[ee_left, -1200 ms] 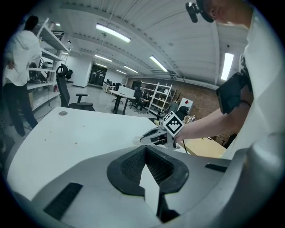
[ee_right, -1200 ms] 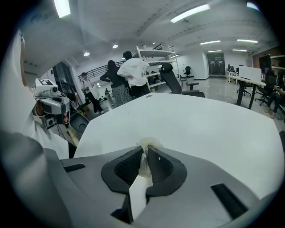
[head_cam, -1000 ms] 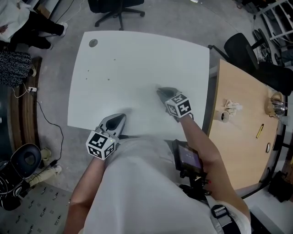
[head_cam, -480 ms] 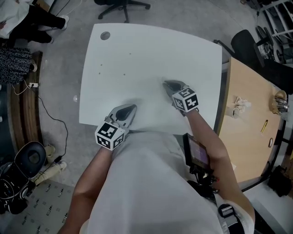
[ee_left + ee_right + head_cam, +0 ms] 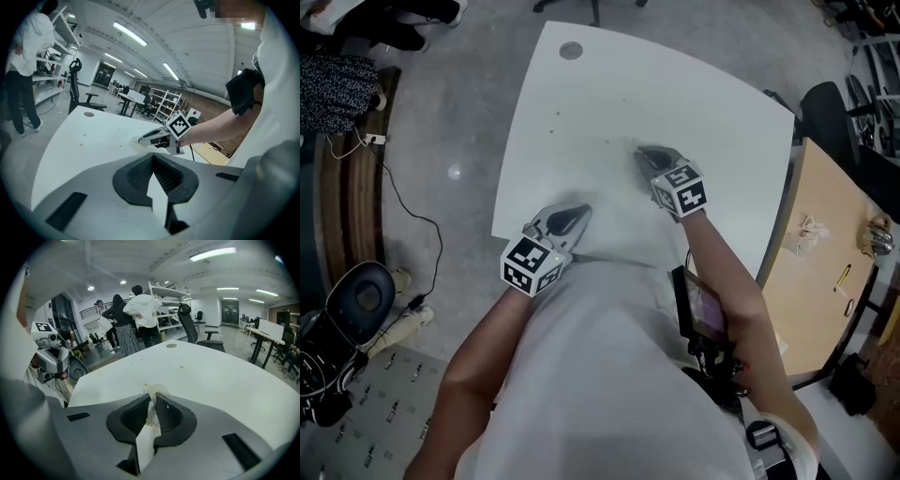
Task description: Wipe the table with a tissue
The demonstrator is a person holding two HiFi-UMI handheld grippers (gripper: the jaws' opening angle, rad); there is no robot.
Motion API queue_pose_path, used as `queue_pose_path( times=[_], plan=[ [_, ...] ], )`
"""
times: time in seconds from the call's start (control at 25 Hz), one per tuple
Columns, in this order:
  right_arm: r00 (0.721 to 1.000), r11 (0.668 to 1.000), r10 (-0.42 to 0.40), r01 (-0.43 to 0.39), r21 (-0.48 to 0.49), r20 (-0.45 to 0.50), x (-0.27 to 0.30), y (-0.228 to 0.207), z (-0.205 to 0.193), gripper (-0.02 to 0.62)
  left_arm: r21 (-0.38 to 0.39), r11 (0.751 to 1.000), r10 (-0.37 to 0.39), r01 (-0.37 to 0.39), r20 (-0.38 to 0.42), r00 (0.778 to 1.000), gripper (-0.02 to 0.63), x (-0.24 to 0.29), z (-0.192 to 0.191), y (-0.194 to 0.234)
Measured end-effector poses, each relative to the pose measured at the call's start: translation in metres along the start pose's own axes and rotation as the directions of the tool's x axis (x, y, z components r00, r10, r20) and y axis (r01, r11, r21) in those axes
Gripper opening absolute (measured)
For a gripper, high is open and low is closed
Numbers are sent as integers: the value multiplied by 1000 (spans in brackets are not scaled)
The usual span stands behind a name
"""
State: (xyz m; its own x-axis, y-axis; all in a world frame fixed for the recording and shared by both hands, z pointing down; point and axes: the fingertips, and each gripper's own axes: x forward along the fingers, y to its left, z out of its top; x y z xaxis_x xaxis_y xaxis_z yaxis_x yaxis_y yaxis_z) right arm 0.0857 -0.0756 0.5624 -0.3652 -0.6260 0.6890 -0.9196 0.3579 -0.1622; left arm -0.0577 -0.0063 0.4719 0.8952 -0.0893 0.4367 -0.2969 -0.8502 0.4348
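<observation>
White table (image 5: 675, 103), off-white tissue (image 5: 153, 391), grey speckled floor (image 5: 469, 122)

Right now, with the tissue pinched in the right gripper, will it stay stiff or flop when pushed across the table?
Probably floppy: the tissue sits crumpled between the right gripper's jaws. It looks thin and light, so it likely bunches rather than sliding stiffly over the table. Hard rubbing might tear it.

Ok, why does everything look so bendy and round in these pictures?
Left gripper view: the wide-angle lens bows the ceiling lights and leaves dark corners. Right gripper view: the same bulge curves the white table, and the tissue up close looks big. Head view: the table's edges bow a little, and the light is even with soft shadows.
</observation>
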Motion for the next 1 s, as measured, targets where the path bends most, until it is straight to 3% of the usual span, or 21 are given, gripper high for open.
queue_pose_path(
  times=[0.32,0.64,1.0],
  plan=[
    [993,991,-106,102,-84,-43,34,-4,23,40,-6,999,-35,35,-11,999,8,-24,-5,34],
    [966,967,-223,202,-158,-129,48,-3,15,38,6,998,-62,62,-15,998,8,-42,-7,56],
    [964,969,-210,184,-163,-162,52,30,10,38,25,995,-95,96,-21,995,8,-53,-11,57]
  ],
)
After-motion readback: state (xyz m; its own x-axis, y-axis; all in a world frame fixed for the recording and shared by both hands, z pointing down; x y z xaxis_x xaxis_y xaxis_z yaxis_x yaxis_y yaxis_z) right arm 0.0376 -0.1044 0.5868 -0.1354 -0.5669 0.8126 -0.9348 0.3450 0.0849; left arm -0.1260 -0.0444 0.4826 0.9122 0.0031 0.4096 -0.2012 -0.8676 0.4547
